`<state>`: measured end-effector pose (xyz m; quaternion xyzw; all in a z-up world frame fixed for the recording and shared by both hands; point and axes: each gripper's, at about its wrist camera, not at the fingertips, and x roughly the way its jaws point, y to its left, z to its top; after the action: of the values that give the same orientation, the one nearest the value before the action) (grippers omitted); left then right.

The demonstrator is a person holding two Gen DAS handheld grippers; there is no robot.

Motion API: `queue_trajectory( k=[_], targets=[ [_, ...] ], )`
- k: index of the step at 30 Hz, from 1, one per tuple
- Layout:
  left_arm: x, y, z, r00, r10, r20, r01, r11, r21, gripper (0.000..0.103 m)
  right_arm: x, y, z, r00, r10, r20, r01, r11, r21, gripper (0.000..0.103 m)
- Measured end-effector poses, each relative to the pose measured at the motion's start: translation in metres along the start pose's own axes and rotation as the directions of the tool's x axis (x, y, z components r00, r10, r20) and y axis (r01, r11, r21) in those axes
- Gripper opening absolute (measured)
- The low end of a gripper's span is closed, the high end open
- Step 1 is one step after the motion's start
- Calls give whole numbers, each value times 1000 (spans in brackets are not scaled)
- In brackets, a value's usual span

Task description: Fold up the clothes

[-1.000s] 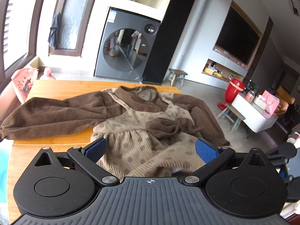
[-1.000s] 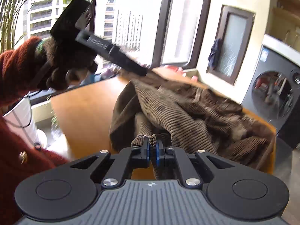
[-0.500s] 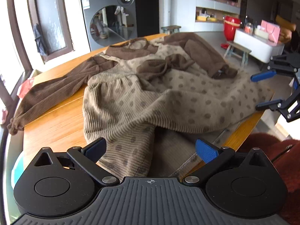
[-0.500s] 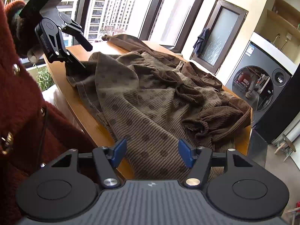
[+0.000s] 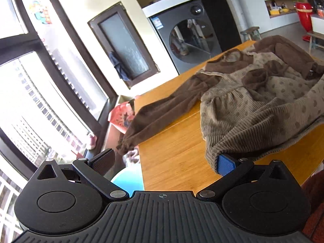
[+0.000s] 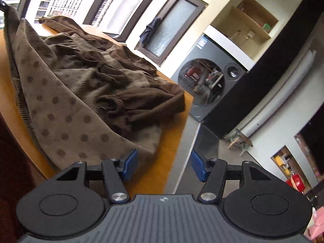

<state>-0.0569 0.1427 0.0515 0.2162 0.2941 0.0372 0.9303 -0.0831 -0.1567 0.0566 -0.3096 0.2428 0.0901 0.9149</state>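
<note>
A brown and tan polka-dot corduroy dress lies spread on the wooden table, one dark brown sleeve hanging over the left edge. My left gripper is open; its right pad touches the dress hem at the near left corner. In the right wrist view the dress lies rumpled, its far hem raised. My right gripper is open and empty above the table's near right corner, beside the hem.
A grey washing machine stands beyond the table, also shown in the right wrist view. Large windows run along the left. A blue round object sits below the table's left edge. A small stool stands on the floor.
Both grippers have swung apart toward the hem corners. The left one now sits at the dress's left hem corner, the right one at the table's right corner. Both stay open.
</note>
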Motion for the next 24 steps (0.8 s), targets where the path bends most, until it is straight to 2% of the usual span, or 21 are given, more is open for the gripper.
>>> queue_trajectory(
  k=[1,2,4,6,8,12,14,16,18,19,21,22,23,24],
  targets=[
    [-3,3,-1,1000,-23,2,23,1000,-15,103,-3,-7,-4,1000,-5,-2,5,1000,25,57],
    [-5,4,-1,999,-51,4,51,998,-29,103,-9,-10,-6,1000,25,8,-25,999,45,58],
    [-4,0,-2,996,-85,-3,85,996,-29,103,-22,-10,-8,992,121,40,-123,991,57,61],
    [-2,-6,-3,994,-107,-9,107,994,-8,103,-32,4,-9,976,209,54,-210,978,2,64],
    [-4,-6,-3,992,-129,-4,129,992,-13,103,-34,18,-9,966,254,48,-252,967,-45,65],
    [-7,1,-4,989,-151,8,151,987,-53,103,-19,37,-10,968,249,4,-249,967,-61,65],
    [-8,7,-5,991,-137,4,137,988,-75,103,-16,38,-8,978,210,-10,-210,974,-83,65],
    [-6,13,-7,993,-115,-8,114,990,-84,103,-14,32,-7,993,118,-20,-119,988,-102,67],
    [-4,19,-8,995,-100,-19,98,990,-99,103,-9,16,-11,998,-41,-50,34,992,-120,67],
    [-2,22,-9,995,-101,-21,98,989,-113,103,-11,5,-12,997,-51,-55,46,995,-85,67],
    [0,30,-10,993,-121,-18,116,981,-153,103,-20,-21,-13,999,0,-47,2,1000,30,69],
    [2,33,-9,988,-156,-3,153,970,-187,103,-26,-32,-12,999,39,-21,-36,994,99,77],
    [4,37,-6,976,-217,24,216,948,-235,103,-31,-41,-9,997,76,23,-78,984,162,87],
    [8,39,-2,960,-274,51,277,920,-278,103,-34,-48,-5,992,107,71,-120,969,218,92]
  ],
)
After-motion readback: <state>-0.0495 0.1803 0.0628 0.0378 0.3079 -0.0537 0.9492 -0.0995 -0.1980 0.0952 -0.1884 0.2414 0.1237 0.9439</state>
